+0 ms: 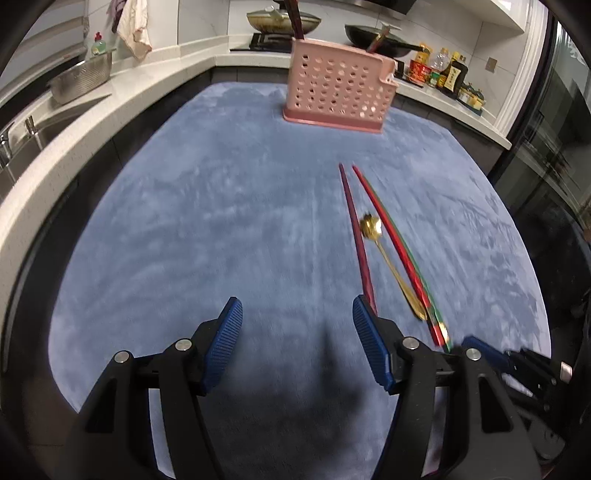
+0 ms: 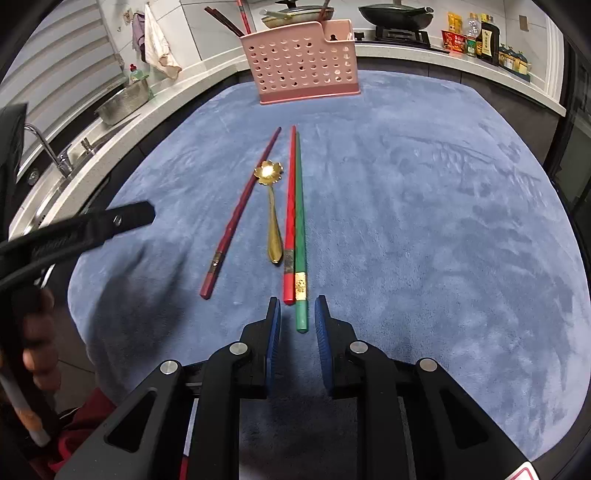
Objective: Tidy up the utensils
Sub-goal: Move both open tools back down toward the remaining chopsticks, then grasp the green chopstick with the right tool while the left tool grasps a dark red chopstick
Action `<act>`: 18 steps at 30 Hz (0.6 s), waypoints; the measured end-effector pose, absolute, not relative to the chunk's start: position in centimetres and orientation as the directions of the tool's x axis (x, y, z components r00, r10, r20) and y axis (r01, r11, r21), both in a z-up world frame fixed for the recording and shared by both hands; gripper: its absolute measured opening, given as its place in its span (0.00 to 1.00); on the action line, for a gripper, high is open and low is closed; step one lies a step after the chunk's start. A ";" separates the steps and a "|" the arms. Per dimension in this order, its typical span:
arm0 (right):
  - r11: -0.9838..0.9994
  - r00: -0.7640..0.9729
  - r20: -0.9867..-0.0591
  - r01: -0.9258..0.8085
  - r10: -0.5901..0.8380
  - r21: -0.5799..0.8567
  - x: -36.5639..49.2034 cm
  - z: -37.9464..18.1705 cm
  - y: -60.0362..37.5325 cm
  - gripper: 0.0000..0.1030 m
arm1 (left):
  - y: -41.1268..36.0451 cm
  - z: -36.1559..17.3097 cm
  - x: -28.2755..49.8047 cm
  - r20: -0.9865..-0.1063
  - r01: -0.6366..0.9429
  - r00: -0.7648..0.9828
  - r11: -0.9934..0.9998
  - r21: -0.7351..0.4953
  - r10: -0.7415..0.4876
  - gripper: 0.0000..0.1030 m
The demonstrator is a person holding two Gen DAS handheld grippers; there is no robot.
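A pink perforated utensil holder (image 2: 303,62) stands at the far side of the blue mat, with several chopsticks in it; it also shows in the left wrist view (image 1: 338,90). On the mat lie a dark red chopstick (image 2: 240,210), a gold flower-bowl spoon (image 2: 271,206), a red chopstick (image 2: 290,214) and a green chopstick (image 2: 300,236). My right gripper (image 2: 297,321) is partly open, its pads on either side of the green chopstick's near end, not closed on it. My left gripper (image 1: 297,325) is open and empty, left of the dark red chopstick (image 1: 356,240).
The blue mat (image 2: 424,221) covers a round table. A white counter runs behind with a sink and faucet (image 2: 48,151), a metal colander (image 2: 123,101), pans on a stove (image 2: 395,14) and sauce bottles (image 2: 476,37). The left gripper's body (image 2: 74,229) shows at left.
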State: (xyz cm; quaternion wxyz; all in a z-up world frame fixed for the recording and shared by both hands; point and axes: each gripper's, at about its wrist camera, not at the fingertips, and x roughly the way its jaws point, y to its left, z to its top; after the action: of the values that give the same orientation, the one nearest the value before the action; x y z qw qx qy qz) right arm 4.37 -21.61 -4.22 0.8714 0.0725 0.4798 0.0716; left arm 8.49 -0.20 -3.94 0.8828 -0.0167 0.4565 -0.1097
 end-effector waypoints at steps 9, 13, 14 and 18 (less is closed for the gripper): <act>0.983 0.534 -0.828 -0.033 0.171 0.182 4.8 -5.2 -22.2 0.14 | -1.6 -5.4 7.3 -0.821 0.229 0.518 0.964 -0.136 -0.239 0.57; 0.984 0.536 -0.827 -0.036 0.167 0.176 5.4 -5.4 -22.0 0.14 | -2.5 -5.7 7.2 -0.821 0.262 0.505 0.954 -0.148 -0.266 0.57; 0.984 0.537 -0.827 -0.037 0.167 0.175 5.5 -5.4 -22.0 0.14 | -2.9 -5.9 7.2 -0.822 0.272 0.502 0.952 -0.144 -0.268 0.57; 0.982 0.540 -0.824 -0.033 0.172 0.184 6.0 -5.5 -22.0 0.14 | -4.0 -6.7 7.4 -0.830 0.291 0.487 0.947 -0.137 -0.270 0.57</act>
State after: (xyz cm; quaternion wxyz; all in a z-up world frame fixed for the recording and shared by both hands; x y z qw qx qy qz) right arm 5.97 -22.02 -5.45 0.8743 0.0732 0.4761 0.0588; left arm 7.37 -3.96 -6.67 0.8623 0.0110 0.4795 -0.1624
